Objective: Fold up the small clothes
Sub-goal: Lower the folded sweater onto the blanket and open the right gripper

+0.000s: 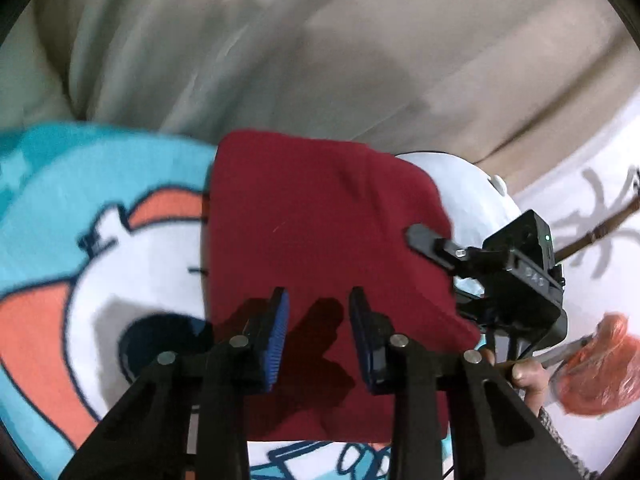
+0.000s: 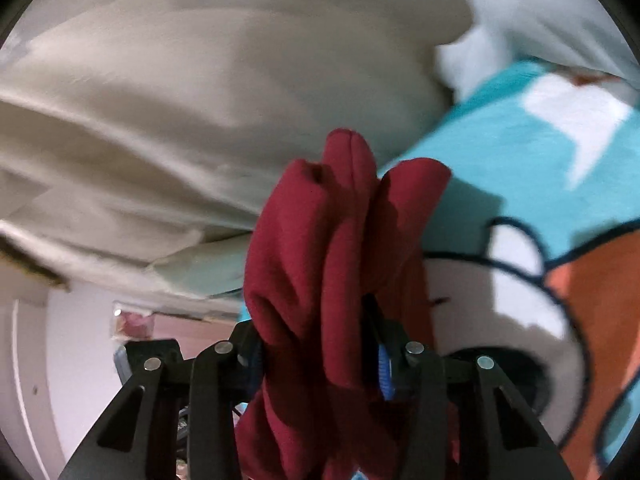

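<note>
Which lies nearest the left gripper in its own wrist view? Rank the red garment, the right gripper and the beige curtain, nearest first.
From the left gripper:
1. Red garment, directly under the fingers.
2. Right gripper, to the right, at the garment's edge.
3. Beige curtain, behind everything, across the top.

Dark red garment (image 1: 320,232), folded; bunched between right hand-held gripper (image 2: 320,364) pads

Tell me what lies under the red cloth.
The red cloth lies on a cartoon blanket, turquoise, white and orange, which shows all around it. The print directly beneath the cloth is covered.
</note>
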The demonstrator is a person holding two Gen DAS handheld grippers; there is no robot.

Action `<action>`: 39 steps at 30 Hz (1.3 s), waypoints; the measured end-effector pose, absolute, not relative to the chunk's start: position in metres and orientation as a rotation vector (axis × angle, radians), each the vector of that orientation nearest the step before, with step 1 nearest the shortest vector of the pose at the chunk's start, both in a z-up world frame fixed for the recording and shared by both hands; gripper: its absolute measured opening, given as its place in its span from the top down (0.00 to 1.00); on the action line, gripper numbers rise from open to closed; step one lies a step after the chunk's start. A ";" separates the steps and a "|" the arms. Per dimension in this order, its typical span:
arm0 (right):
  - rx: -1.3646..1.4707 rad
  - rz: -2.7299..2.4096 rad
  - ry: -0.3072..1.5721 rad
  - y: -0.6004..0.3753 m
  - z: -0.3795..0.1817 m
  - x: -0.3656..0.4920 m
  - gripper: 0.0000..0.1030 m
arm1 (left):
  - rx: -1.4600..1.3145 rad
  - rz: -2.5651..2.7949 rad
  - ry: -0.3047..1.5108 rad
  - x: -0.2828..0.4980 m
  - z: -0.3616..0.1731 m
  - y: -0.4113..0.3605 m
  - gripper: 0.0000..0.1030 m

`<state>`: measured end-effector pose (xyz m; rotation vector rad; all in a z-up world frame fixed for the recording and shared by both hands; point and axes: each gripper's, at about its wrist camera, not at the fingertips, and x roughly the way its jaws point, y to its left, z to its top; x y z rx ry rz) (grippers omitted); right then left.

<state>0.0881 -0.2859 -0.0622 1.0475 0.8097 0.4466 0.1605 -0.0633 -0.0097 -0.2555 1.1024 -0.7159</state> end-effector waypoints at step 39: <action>0.652 0.126 0.910 -0.224 -0.053 0.041 0.38 | 0.032 0.220 0.485 -0.052 0.056 0.072 0.09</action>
